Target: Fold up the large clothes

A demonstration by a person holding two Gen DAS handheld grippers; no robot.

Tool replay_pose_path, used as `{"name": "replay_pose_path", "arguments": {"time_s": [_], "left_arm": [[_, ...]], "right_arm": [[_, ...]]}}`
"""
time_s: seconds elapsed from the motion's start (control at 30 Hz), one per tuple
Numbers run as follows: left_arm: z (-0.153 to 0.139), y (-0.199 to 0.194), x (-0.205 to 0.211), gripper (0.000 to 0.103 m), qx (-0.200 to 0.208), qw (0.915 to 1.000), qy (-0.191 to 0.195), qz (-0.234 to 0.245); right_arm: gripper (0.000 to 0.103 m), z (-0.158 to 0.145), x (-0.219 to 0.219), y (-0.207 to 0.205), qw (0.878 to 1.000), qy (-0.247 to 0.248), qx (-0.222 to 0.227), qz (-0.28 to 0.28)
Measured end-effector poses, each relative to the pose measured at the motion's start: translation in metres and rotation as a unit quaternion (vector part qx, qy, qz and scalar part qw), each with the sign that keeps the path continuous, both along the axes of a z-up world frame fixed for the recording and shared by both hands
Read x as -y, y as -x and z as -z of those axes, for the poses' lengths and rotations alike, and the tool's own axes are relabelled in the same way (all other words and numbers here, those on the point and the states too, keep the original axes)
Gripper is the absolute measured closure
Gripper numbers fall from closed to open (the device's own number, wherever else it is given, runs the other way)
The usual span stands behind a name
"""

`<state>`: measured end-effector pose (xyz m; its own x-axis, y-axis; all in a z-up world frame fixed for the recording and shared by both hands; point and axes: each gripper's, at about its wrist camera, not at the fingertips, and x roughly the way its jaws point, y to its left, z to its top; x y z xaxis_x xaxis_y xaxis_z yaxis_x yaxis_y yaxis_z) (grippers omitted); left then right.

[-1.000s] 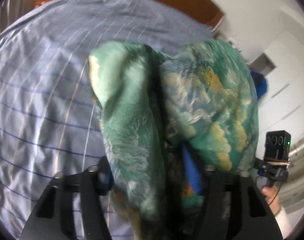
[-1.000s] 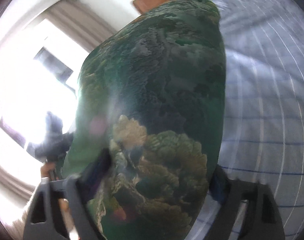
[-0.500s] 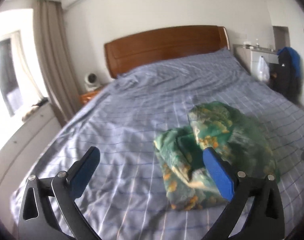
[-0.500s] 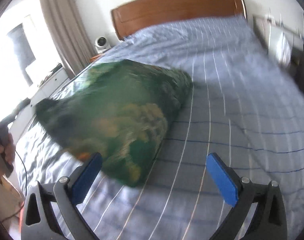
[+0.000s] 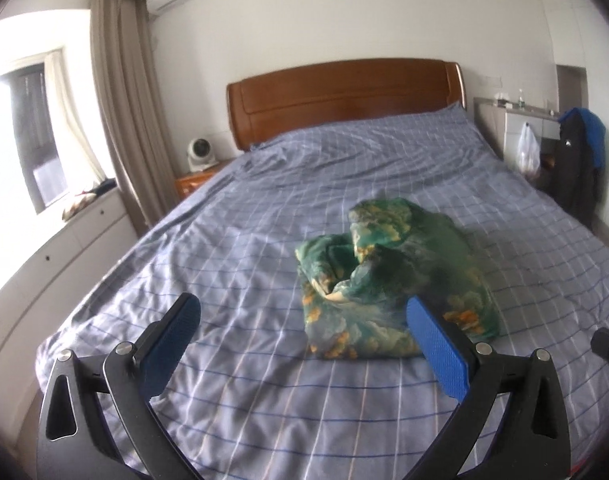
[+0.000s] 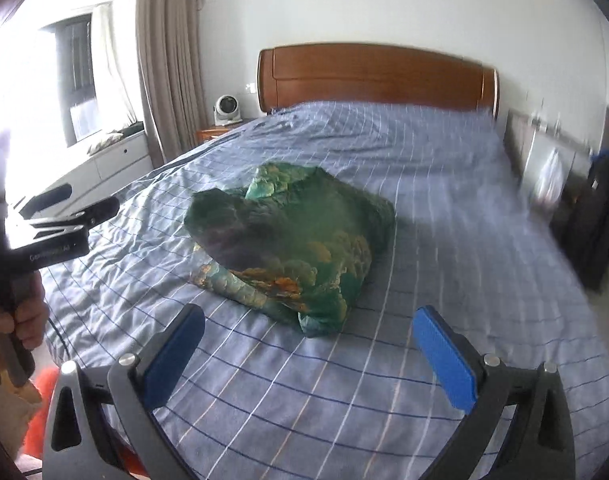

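A green garment with yellow and orange print (image 5: 388, 280) lies in a folded bundle on the blue checked bed sheet (image 5: 240, 248); it also shows in the right wrist view (image 6: 292, 244). My left gripper (image 5: 304, 336) is open and empty, held back from the near edge of the bundle. My right gripper (image 6: 310, 344) is open and empty, a little short of the bundle's near corner. The left gripper tool (image 6: 60, 232) shows at the left of the right wrist view, held in a hand.
A wooden headboard (image 5: 344, 96) stands at the far end of the bed. A bedside table with a small white fan (image 5: 198, 152) and a white window bench (image 5: 64, 248) are on the left. A dark jacket (image 5: 576, 160) hangs on the right.
Both grippers let go of the garment and opened. It dropped onto the bed as a bundle, and both grippers pulled back from it.
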<state>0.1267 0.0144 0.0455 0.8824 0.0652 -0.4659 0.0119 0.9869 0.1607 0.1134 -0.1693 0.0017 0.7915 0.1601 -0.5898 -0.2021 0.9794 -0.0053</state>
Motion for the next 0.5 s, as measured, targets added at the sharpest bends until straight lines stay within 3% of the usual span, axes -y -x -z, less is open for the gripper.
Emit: {"name": "replay_pose_path", "arguments": {"time_s": [0.13, 0.23, 0.3, 0.37, 0.5], "left_arm": [[-0.008, 0.016, -0.001, 0.0, 0.01, 0.9999, 0.006, -0.011], [-0.009, 0.027, -0.004, 0.0, 0.02, 0.9995, 0.013, -0.023], [-0.005, 0.031, -0.005, 0.0, 0.011, 0.9996, 0.016, -0.023], [-0.002, 0.034, -0.006, 0.0, 0.0, 0.9997, 0.015, -0.019], [0.004, 0.046, -0.004, 0.0, -0.016, 0.9996, -0.004, -0.023]], "right_arm": [[0.0, -0.013, -0.001, 0.025, 0.999, 0.009, 0.039, 0.016], [0.0, -0.023, 0.009, 0.049, 0.994, -0.033, 0.087, 0.049], [0.0, -0.015, 0.015, 0.049, 0.994, -0.075, 0.069, 0.044], [0.0, -0.006, 0.009, 0.042, 0.997, -0.056, 0.034, 0.032], [0.0, -0.006, -0.004, 0.052, 0.998, -0.014, 0.044, 0.047]]}}
